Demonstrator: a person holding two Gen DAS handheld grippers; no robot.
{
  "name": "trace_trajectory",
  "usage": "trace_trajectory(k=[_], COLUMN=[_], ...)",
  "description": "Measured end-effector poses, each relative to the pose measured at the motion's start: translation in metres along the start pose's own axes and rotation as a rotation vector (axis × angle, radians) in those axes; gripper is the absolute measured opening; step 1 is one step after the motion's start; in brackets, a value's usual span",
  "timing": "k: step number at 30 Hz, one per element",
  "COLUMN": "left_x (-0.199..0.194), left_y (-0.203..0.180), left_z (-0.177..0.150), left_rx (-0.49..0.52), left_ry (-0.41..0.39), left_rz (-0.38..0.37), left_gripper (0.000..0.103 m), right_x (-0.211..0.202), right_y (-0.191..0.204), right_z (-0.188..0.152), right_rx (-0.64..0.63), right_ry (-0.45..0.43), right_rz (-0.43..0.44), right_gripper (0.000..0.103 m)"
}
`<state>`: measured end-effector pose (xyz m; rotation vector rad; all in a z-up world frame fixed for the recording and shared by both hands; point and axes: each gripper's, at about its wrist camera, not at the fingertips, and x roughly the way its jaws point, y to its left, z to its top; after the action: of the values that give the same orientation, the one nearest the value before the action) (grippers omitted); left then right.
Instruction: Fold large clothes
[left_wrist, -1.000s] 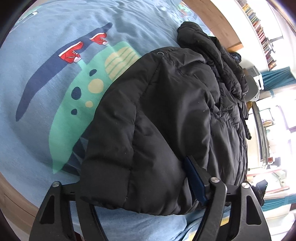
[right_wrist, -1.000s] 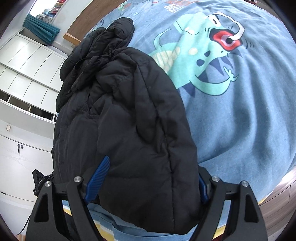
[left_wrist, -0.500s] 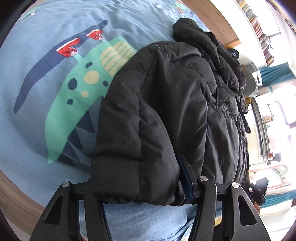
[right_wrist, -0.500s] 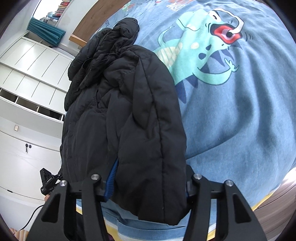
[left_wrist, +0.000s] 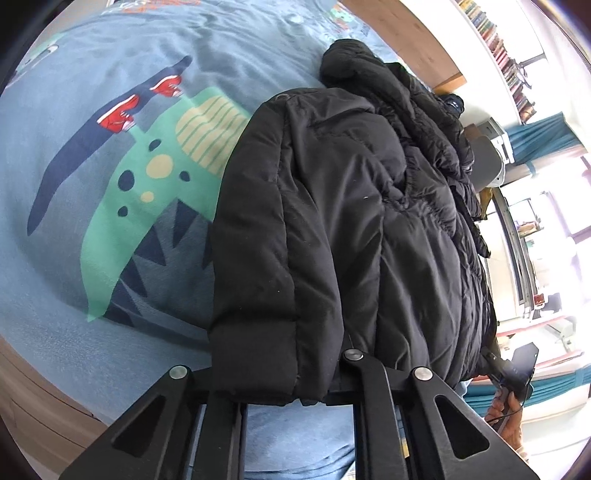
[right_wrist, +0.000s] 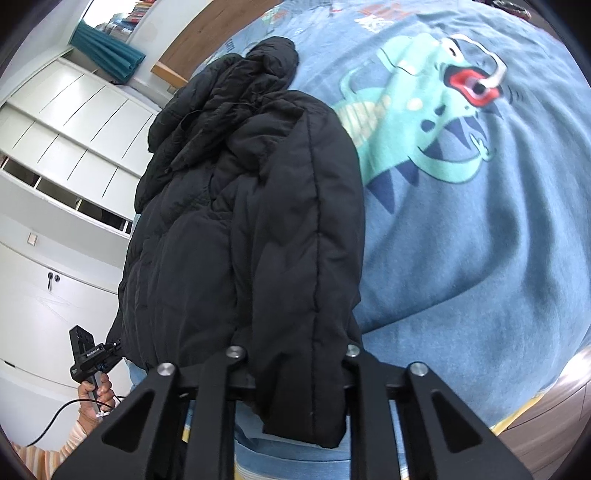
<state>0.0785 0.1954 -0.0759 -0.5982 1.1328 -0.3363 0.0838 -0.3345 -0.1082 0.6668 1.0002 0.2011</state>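
Note:
A black puffer jacket (left_wrist: 351, 206) lies lengthwise on the blue dinosaur-print bedspread (left_wrist: 110, 184), hood end far away. My left gripper (left_wrist: 280, 373) is shut on the jacket's near hem at its left corner. The jacket also fills the right wrist view (right_wrist: 240, 221), where my right gripper (right_wrist: 295, 365) is shut on the near hem at its right corner. The fabric hides both pairs of fingertips.
The bed's wooden edge (left_wrist: 33, 413) runs near the lower left. White cupboards (right_wrist: 55, 166) stand beside the bed. A wooden headboard (left_wrist: 399, 33) lies beyond the jacket. Each view shows the other hand-held gripper at its edge (right_wrist: 86, 354).
Both grippers have closed from wide open onto the jacket's near hem; the blue pads are now hidden in the fabric. The hem has bunched narrower between the jaws.

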Motion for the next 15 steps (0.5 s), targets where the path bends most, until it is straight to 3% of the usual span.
trace_trajectory(k=[8,15], left_x=[-0.022,-0.051], left_y=[-0.033,-0.068], left_z=[0.013,0.049], left_rx=[0.063,0.11], left_ry=[-0.069,-0.159], left_rz=[-0.016,-0.056], left_gripper=[0.01,0.01], right_x=[-0.015,-0.038], right_y=[0.025,0.054], right_z=[0.021,0.055], right_rx=[-0.043,-0.078], right_ry=[-0.062,-0.148], right_rz=[0.047,0.096], right_gripper=[0.014,0.014])
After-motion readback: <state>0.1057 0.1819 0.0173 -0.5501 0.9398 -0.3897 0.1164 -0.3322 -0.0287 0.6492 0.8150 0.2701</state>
